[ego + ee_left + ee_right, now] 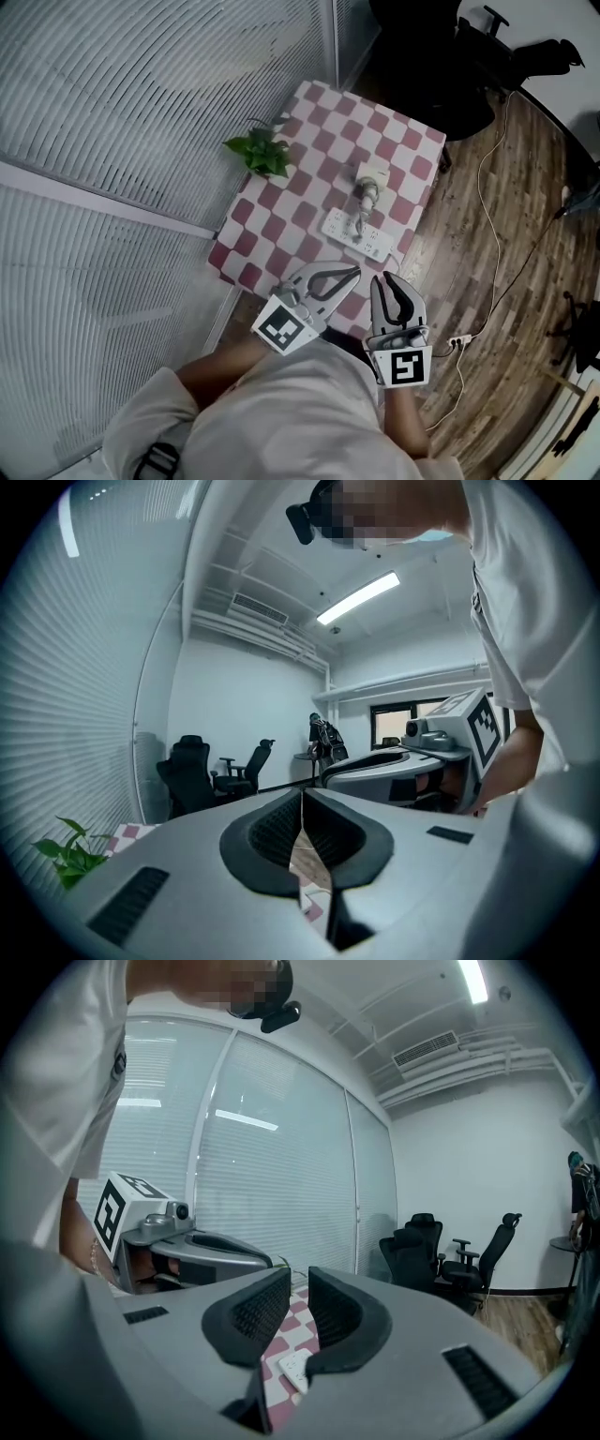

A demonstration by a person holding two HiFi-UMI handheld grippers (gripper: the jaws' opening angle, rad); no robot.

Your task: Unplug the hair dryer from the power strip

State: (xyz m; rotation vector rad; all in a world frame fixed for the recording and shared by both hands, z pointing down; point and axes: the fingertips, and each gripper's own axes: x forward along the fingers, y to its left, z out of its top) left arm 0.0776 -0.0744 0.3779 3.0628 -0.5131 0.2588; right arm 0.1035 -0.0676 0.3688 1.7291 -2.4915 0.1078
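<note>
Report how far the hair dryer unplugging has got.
Done: nothing yet. The hair dryer still appears plugged into the power strip on the checkered table. In hand: both grippers are empty at the table's near edge, the left gripper shut and the right gripper with jaws slightly apart, neither touching anything. Left: reach the strip and pull the dryer free of it.

The table wears a cloth checked in dull red and white. On it, the power strip is white, the hair dryer pale cream and grey, and the plant at its far left edge green. Beside the table, the floor is brown wood-grain plank. The left gripper and right gripper are light grey with black ribbed pads. Their cubes bear black-and-white square markers.
</note>
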